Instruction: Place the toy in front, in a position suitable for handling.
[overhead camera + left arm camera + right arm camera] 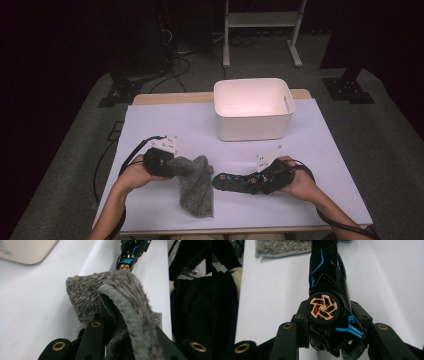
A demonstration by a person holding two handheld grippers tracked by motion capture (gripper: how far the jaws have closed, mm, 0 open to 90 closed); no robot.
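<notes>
A grey fluffy cloth (197,187) hangs down to the table in front of the person, with my left gripper (179,165) shut on its upper edge. Seen from the left gripper, the cloth (117,295) bunches up between the black jaws of the gripper (117,323). To the right, a black toy car (239,182) with blue trim and copper wheels lies on its side, nose toward the cloth. My right gripper (261,180) is shut on its rear end. In the right gripper view the jaws clamp the car (325,277) around a copper wheel (323,308).
A white plastic bin (252,125) with handle slots stands at the back centre of the pale table cover (325,165). Cables trail from both grippers off the table's sides. Dark stands and a white frame rise behind the table.
</notes>
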